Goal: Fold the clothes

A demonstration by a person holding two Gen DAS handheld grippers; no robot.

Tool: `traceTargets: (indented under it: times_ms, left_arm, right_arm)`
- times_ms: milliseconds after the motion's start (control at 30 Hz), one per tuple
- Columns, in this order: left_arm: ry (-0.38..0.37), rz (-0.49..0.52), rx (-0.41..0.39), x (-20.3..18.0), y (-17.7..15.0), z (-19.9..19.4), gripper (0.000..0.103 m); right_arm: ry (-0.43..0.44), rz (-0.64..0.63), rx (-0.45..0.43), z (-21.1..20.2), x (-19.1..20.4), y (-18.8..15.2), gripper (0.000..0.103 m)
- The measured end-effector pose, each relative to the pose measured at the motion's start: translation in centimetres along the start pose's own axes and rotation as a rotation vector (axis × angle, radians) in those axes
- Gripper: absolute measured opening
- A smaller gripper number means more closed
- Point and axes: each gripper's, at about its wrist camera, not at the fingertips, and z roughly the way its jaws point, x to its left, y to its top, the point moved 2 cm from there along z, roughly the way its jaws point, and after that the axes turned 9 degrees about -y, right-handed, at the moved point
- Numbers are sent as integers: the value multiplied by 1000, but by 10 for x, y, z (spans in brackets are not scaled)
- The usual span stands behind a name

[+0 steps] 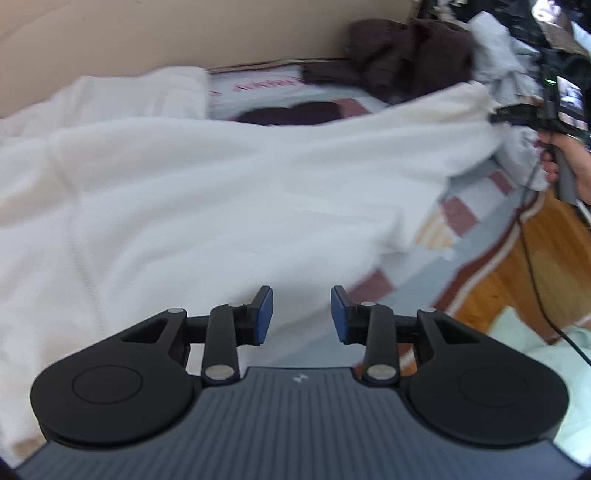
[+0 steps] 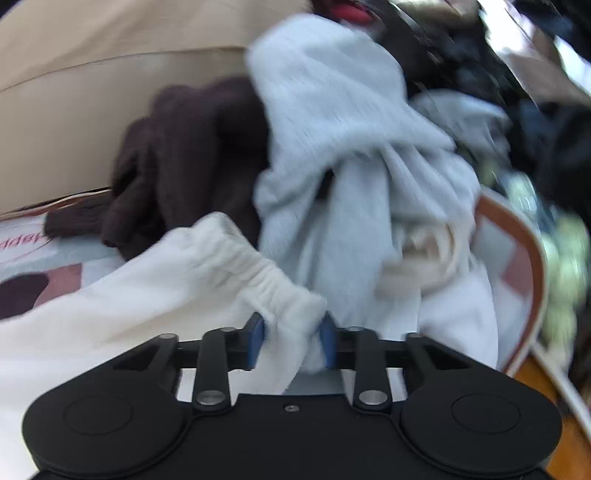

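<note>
A white fleece garment [image 1: 207, 192] lies spread across the patterned bedspread [image 1: 461, 214]. My left gripper [image 1: 301, 314] is open and empty, hovering just above the garment's near edge. My right gripper [image 2: 291, 345] is shut on the garment's elastic cuff [image 2: 243, 258] and holds it lifted. In the left wrist view the right gripper [image 1: 498, 114] shows at the far right, pulling that white end up, with the person's hand [image 1: 565, 162] behind it.
A dark brown garment [image 2: 184, 155] and a light grey-blue garment [image 2: 351, 158] are piled at the head of the bed against a beige wall [image 1: 147, 33]. Wooden floor [image 1: 517, 266] lies beyond the bed's right edge, with a black cable [image 1: 535, 280] hanging there.
</note>
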Motion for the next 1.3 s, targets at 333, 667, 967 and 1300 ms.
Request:
traceTargets:
  times_ms: [333, 667, 967, 1300]
  left_arm:
    - [271, -51, -12, 75, 12, -80, 45]
    - [365, -1, 68, 130, -31, -140, 47]
    - [351, -90, 140, 161, -94, -126, 47]
    - [294, -100, 98, 173, -115, -142, 48]
  right_arm:
    - [335, -40, 12, -122, 68, -57, 59]
    - [1190, -501, 284, -268, 241, -138, 58]
    - [1014, -870, 88, -318, 299, -178, 54]
    - [820, -646, 29, -282, 317, -118, 8]
